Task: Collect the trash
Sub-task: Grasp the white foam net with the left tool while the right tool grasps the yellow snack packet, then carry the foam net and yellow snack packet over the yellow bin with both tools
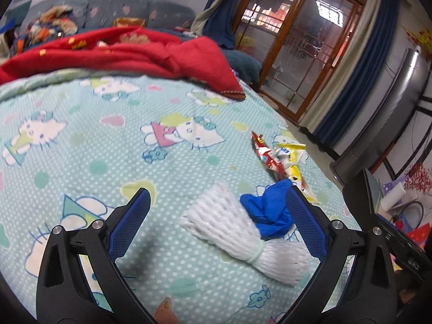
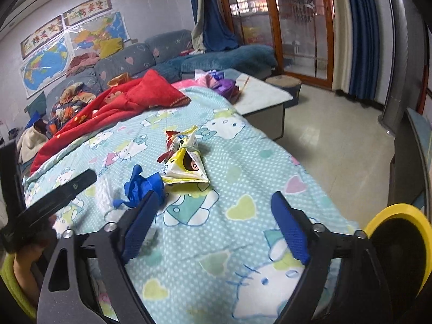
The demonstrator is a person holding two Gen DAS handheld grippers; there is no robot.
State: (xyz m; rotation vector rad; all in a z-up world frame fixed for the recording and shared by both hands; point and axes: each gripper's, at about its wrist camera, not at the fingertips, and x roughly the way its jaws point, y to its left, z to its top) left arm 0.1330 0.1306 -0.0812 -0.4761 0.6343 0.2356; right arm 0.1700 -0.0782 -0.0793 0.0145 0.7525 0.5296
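Black-framed, blue-padded left gripper [image 1: 217, 202] hangs wide open and empty over the mint cartoon-cat bedsheet [image 1: 81, 148]; the right gripper [image 2: 214, 206] is equally spread, holding nothing. Between the left fingers lies a white foam fruit net [image 1: 243, 232], touching a crumpled blue plastic glove [image 1: 267, 213] at two o'clock. Beyond, at one o'clock, sit a yellow snack wrapper [image 2: 186, 168] and a red foil wrapper [image 1: 266, 156]. Closing now may snag the glove or sheet with the net.
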